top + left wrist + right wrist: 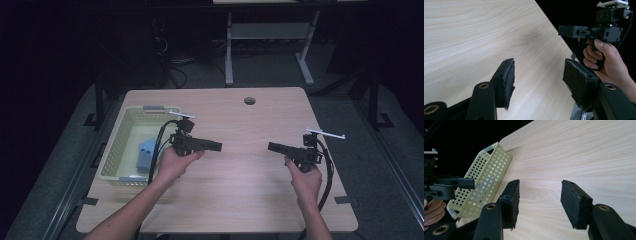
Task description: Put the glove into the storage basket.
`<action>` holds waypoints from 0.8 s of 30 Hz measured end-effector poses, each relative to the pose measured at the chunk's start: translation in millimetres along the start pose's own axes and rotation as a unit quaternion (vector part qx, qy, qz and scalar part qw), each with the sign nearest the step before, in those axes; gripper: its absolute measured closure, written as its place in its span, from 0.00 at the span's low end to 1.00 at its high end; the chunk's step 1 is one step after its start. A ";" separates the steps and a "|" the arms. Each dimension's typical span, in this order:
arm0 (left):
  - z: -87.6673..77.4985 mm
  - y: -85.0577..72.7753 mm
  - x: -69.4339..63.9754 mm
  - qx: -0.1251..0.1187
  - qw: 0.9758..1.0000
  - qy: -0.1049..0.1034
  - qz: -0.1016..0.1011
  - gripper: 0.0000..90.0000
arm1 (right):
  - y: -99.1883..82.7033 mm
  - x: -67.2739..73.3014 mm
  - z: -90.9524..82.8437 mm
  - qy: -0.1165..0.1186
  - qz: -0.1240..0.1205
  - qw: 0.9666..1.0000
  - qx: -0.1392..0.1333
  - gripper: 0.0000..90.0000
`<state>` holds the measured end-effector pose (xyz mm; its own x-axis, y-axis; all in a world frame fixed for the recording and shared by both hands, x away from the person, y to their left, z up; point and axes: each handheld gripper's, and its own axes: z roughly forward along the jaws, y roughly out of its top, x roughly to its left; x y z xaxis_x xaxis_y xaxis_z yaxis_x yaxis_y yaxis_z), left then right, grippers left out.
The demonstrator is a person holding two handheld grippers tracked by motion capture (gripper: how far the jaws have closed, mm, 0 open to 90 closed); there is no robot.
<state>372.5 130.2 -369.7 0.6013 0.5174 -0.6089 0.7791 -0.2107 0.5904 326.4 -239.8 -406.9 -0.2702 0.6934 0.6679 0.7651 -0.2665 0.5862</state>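
- two black tools: left tool [216, 146] and right tool [272, 147], both agape, nothing between jaws, above light wooden surface [240, 125]
- one pale yellow perforated plastic basket [116, 150], surface's left edge
- one blue block [145, 152] inside basket

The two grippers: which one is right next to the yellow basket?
The left gripper, beside the yellow basket holding blue blocks. The right gripper is apart, across bare table.

- High view looks forward and down from above the person's side, taking in the whole table [240, 200]
- Left gripper view rides low and close over the tabletop, facing the right gripper [564, 31]
- Right gripper view, equally close, faces the basket [484, 185]; all three share the table
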 end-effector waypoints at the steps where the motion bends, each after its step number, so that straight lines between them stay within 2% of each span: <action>1: 1.1 -0.4 -0.8 0.002 1.000 0.000 0.000 0.46 | -0.4 -1.1 -0.9 -0.001 0.000 1.000 0.000 0.54; 12: 22.2 -6.1 -7.1 0.007 1.000 -0.012 0.010 0.41 | -11.4 -21.9 -10.8 -0.005 0.026 1.000 -0.011 0.53; 15: 30.1 -8.5 -9.6 0.017 1.000 -0.011 0.018 0.40 | -14.5 -28.0 -13.0 -0.008 0.031 0.999 -0.011 0.53; 24: 48.4 -19.9 -10.6 0.029 0.999 -0.024 0.018 0.36 | -27.8 -50.3 -25.0 -0.028 0.046 0.998 -0.015 0.51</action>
<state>359.2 88.7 -400.6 0.6366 0.4676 -0.6132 0.7643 -0.2772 0.5822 304.1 -284.0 -445.4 -0.1670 0.7010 0.6934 0.7675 -0.3490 0.5377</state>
